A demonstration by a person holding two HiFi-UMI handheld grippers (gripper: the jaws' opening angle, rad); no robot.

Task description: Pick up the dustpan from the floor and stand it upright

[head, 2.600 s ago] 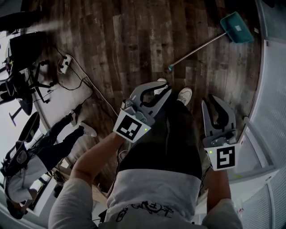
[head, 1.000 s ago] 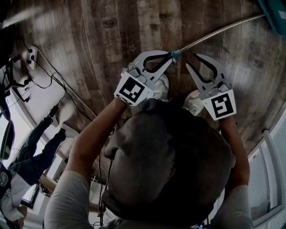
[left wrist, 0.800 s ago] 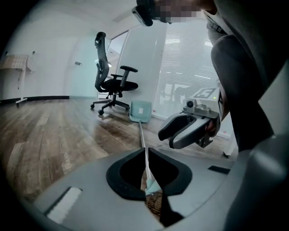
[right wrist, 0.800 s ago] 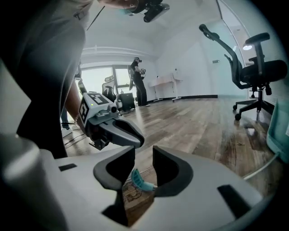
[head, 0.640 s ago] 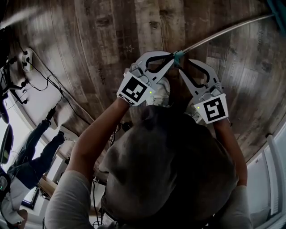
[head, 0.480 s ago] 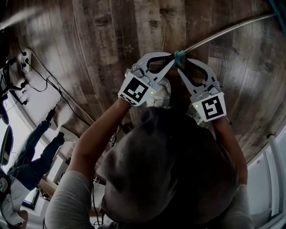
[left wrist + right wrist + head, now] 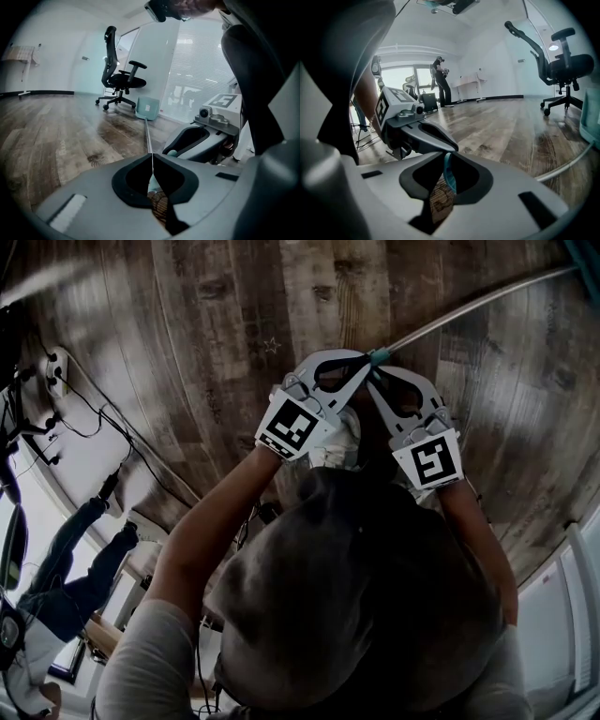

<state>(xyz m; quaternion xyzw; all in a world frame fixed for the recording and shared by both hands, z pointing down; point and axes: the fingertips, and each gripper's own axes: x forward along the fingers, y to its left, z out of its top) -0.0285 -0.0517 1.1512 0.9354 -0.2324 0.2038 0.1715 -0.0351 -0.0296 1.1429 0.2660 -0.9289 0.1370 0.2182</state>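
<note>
The dustpan lies on the wooden floor, its teal pan [image 7: 148, 108] far off and its long metal pole [image 7: 469, 307] running back to a teal handle end [image 7: 380, 356]. Both grippers meet at that end. My left gripper [image 7: 366, 360] is shut, its tips resting over the pole, and the teal end [image 7: 152, 185] shows through the hole behind its tips [image 7: 151, 158]. My right gripper [image 7: 372, 385] comes in from the right and is shut, with the teal end [image 7: 449, 174] pinched just behind its tips [image 7: 444, 157]. The left gripper [image 7: 423, 136] sits right beside it.
A black office chair [image 7: 119, 79] stands near the pan in front of a glass wall with blinds [image 7: 197, 70]. A power strip with cables [image 7: 52, 367] lies at the left, beside a person [image 7: 56, 587]. Another person [image 7: 440, 79] stands far back. My shoes [image 7: 342, 432] are under the grippers.
The wearer has bent down and both grippers have dropped to the handle end. The right gripper, open a second ago, has swung left and shut on the teal end.
</note>
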